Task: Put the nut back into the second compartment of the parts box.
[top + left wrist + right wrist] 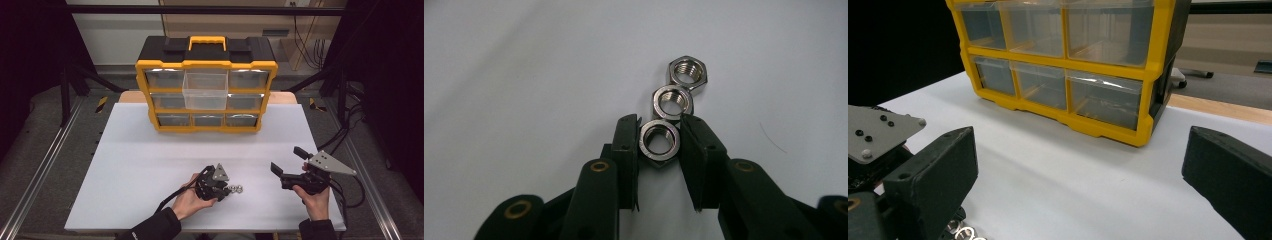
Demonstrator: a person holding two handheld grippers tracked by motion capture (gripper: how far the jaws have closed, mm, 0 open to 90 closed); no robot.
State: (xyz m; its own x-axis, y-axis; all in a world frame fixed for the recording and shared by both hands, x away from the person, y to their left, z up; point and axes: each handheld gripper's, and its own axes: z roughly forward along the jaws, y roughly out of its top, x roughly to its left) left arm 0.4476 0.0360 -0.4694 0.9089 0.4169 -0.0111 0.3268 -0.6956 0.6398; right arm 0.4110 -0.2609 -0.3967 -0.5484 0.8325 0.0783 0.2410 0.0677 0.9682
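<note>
Three steel hex nuts lie in a touching row on the white table (150, 165). In the left gripper view the nearest nut (660, 142) sits between the jaw tips of my left gripper (658, 124), which press on both its sides. The middle nut (672, 101) and the far nut (688, 72) lie just beyond. From above, my left gripper (223, 190) is low at the table's front, with the nuts (236, 189) at its tip. My right gripper (287, 159) hovers to the right, open and with nothing between its jaws.
A yellow and black drawer organizer (206, 85) stands at the table's back, its clear top middle drawer (205, 90) pulled out. In the right gripper view the organizer (1068, 55) is ahead, with the left gripper's grey plate (873, 132) at the lower left.
</note>
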